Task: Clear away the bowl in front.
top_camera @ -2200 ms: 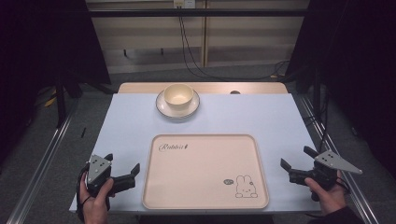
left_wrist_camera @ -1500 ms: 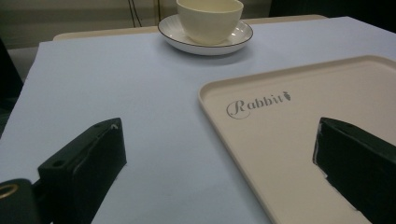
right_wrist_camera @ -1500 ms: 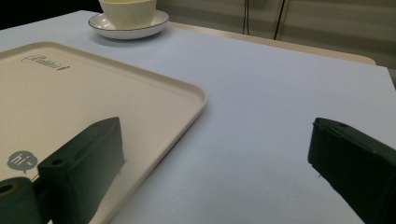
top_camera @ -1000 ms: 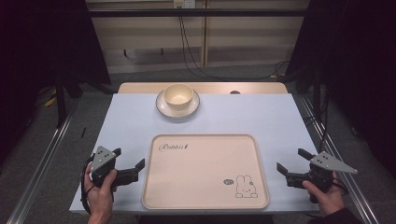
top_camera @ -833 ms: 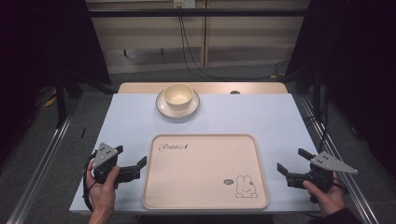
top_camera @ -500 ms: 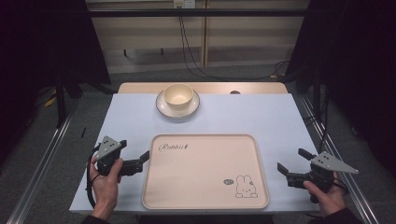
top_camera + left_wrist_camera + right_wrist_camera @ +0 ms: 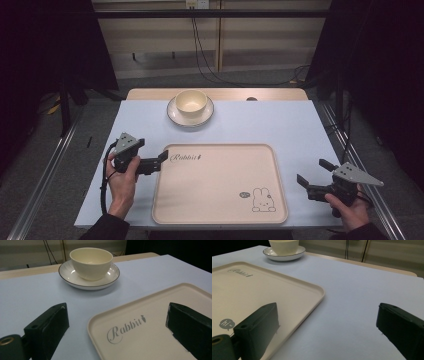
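A cream tray [image 7: 220,185] printed with "Rabbit" and a small rabbit lies at the table's front centre. At the back centre a cream bowl [image 7: 191,101] sits on a white saucer [image 7: 172,113]. My left gripper [image 7: 159,161] is open at the tray's far-left corner. In the left gripper view that corner of the tray [image 7: 150,340] lies between the jaws of the left gripper [image 7: 117,315], with the bowl [image 7: 91,262] beyond. My right gripper [image 7: 313,172] is open and holds nothing, just right of the tray's right edge. The right gripper [image 7: 328,312] looks past the tray [image 7: 249,290] to the bowl [image 7: 284,245].
A pale blue cloth [image 7: 280,125] covers the table, and a wooden strip [image 7: 225,94] runs along its far edge. Metal rails [image 7: 45,175] flank both sides. Cables [image 7: 205,60] hang against the wall behind. The cloth shows bare between tray and saucer.
The left gripper has moved forward and to the right, from the table's front left to the tray's far-left corner. The right gripper has barely shifted. Both stay open.
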Demonstrator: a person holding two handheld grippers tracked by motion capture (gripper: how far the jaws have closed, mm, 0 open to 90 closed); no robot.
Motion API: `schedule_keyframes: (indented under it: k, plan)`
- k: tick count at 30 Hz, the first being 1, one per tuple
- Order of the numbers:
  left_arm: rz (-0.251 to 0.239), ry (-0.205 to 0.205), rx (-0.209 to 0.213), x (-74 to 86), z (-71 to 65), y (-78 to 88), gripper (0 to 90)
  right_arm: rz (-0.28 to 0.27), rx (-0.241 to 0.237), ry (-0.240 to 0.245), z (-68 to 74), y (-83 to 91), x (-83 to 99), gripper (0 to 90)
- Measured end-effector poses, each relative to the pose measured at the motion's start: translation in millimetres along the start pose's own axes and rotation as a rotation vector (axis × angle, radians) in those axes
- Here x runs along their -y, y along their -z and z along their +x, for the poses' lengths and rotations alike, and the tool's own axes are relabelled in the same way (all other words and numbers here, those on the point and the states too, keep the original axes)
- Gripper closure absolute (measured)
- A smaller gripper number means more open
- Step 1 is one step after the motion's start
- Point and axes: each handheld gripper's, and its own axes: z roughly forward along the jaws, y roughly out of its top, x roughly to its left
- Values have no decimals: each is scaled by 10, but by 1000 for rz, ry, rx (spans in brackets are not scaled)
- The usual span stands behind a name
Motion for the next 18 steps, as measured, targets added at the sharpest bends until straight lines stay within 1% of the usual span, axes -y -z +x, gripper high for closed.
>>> schedule_keyframes:
  k: [1,2,3,4,5,6,9,11,12,14,15,16,18]
  plan:
    - [-5,-2,0,-13,-4,-11,46,0,0,0,0,0,0,38]
    - [-3,-9,14,-58,-7,-34,47,-1,-2,-1,0,2,0,38]
    - [-3,-9,14,-58,-7,-34,47,-1,-2,-1,0,2,0,38]
    - [-8,-39,-12,-94,-38,-42,47,0,-2,0,0,1,0,38]
    - [-23,-32,8,-146,-61,-52,49,-1,-1,-1,-2,0,-1,39]
    - [-31,-29,14,-171,-68,-60,46,-2,3,-1,-2,0,-2,40]
    - [-40,-29,9,-216,-76,-84,44,-3,-2,-1,-6,3,-3,42]
    - [-48,-24,14,-252,-79,-122,43,-4,-1,3,-8,3,-2,44]
    - [-44,-28,8,-269,-77,-143,43,-4,-1,3,-8,3,-2,44]
    - [-40,-29,12,-296,-67,-185,45,-4,-3,0,-8,5,-2,44]
    - [-38,-27,4,-311,-57,-210,45,-4,-4,0,-8,5,-2,44]
    - [-38,-21,12,-322,-49,-233,47,-6,-7,-1,-8,6,-1,44]
    - [-41,-23,4,-342,-36,-275,48,-8,-9,-1,-9,6,-2,46]
